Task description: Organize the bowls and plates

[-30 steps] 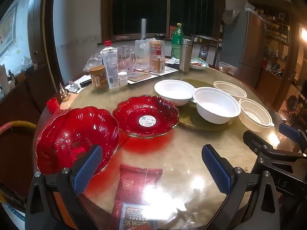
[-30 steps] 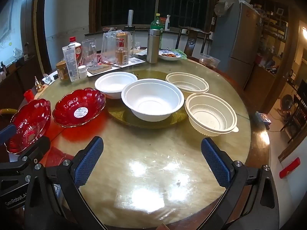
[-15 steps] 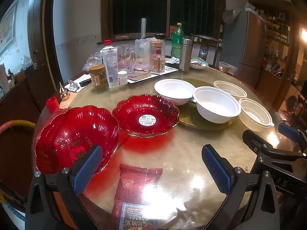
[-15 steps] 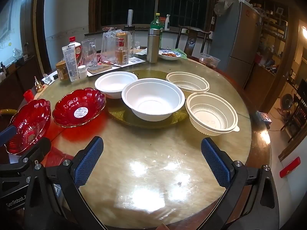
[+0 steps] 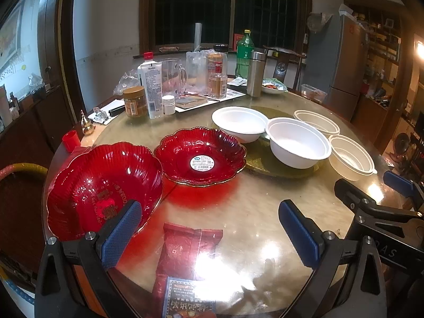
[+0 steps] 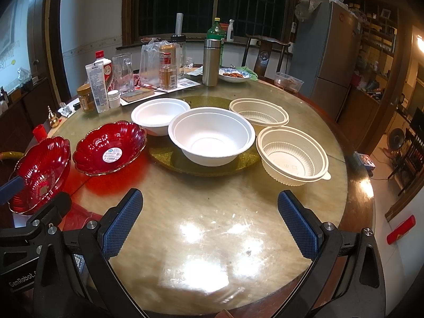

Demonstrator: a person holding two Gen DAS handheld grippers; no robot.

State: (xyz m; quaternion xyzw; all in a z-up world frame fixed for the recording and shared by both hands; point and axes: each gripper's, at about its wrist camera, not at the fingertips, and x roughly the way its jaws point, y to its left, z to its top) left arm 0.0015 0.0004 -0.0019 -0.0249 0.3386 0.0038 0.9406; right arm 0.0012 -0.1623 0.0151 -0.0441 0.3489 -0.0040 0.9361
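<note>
On the round table (image 6: pixel 212 228), seen from the right wrist camera, the turntable disc (image 6: pixel 164 156) sits at centre with the large bowl (image 6: pixel 212 135) on it. A second bowl (image 6: pixel 159 114) lies at its ten o'clock, rims touching. At one o'clock is a ribbed bowl (image 6: pixel 259 111); at three o'clock another ribbed bowl (image 6: pixel 291 156), just beside it. At nine o'clock lies a scalloped dish (image 6: pixel 108 148), and farther left, at the table's edge, a second scalloped dish (image 6: pixel 39 172). Bottles and jars (image 6: pixel 167 66) crowd the far edge at eleven o'clock.

Two ruby-red fluted plates (image 5: pixel 104 189) – gold-edged, white bowl (image 6: pixel 212 136), cream ribbed bowls (image 6: pixel 292 156), blue-padded tongs (image 6: pixel 210 224)
</note>
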